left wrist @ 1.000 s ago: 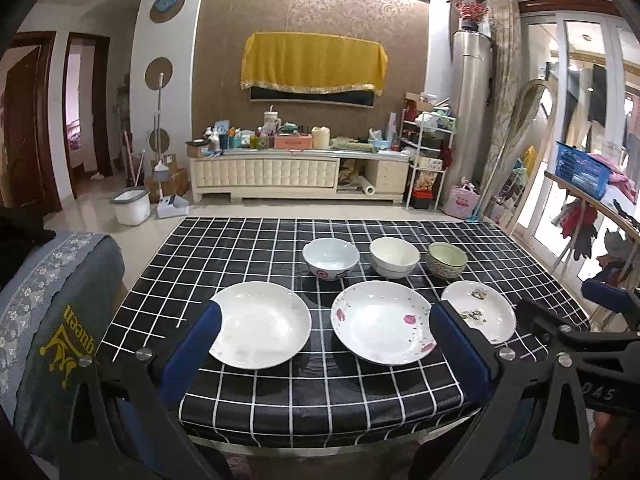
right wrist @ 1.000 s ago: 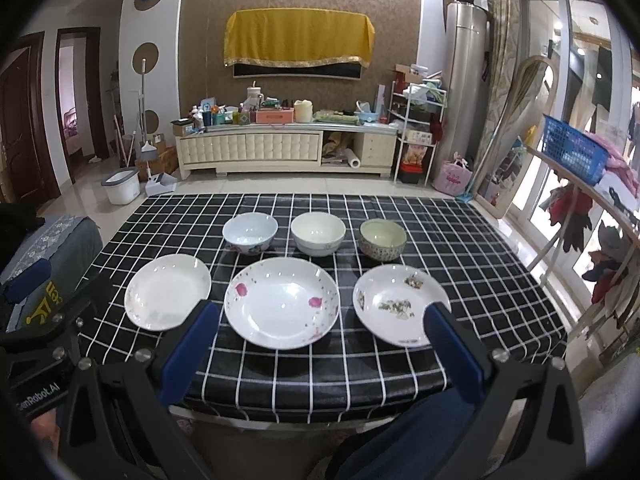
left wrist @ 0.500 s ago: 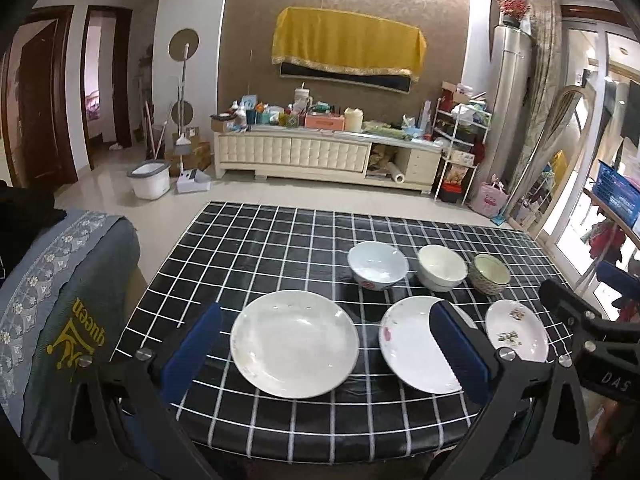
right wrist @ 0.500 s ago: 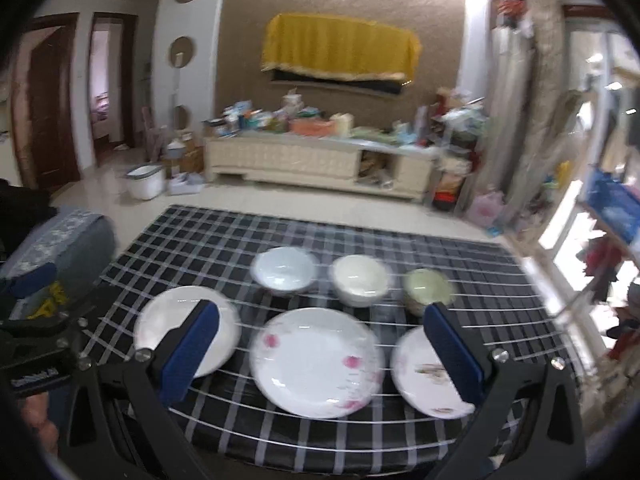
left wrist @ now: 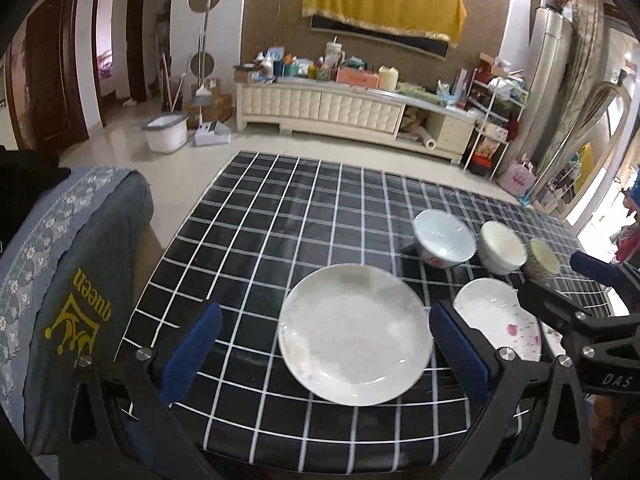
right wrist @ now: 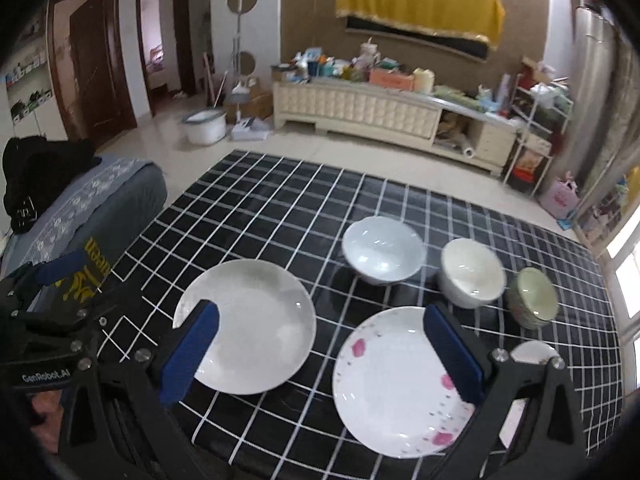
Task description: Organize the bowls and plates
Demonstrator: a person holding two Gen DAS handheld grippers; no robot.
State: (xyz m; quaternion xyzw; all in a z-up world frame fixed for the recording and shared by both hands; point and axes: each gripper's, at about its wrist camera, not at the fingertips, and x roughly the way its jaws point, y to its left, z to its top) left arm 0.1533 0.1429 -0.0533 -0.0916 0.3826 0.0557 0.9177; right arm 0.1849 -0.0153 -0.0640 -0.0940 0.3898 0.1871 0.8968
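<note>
Left wrist view. Left gripper (left wrist: 326, 346): jaws spread wide, nothing between the pads, held above the near edge of the black grid-pattern tablecloth (left wrist: 280, 216). Plain white plate (left wrist: 354, 334): lies flat between the two blue fingers (left wrist: 192, 350), nearer the right-hand finger and apart from both. Pink-flowered plate (left wrist: 500, 322): just outside the right-hand finger, partly hidden by it and by the right gripper (left wrist: 568, 292), which enters from the right edge; its opening cannot be judged here. Pale blue bowl (left wrist: 444, 238), cream bowl (left wrist: 502, 252), green-rimmed bowl (left wrist: 542, 264): one row ahead and to the right of the left gripper, beyond the plates. Grey embroidered chair cover (left wrist: 76, 264): outside the left-hand finger.

Right wrist view. Right gripper (right wrist: 320, 354): jaws wide apart, holding nothing. Plain white plate (right wrist: 246, 326): mostly inside the gap, its near left rim behind the left-hand finger (right wrist: 190, 352). Pink-flowered plate (right wrist: 394, 380): inside the gap on the right-hand side, its right rim behind the right-hand finger. Small white plate (right wrist: 534, 352): outside the right-hand finger, largely hidden by the gripper frame. Pale blue bowl (right wrist: 382, 250): ahead, roughly centred on the gap. Cream bowl (right wrist: 470, 272), green-rimmed bowl (right wrist: 534, 302): ahead and to the right. Left gripper (right wrist: 60, 280): at the left edge, over the table corner.
</note>
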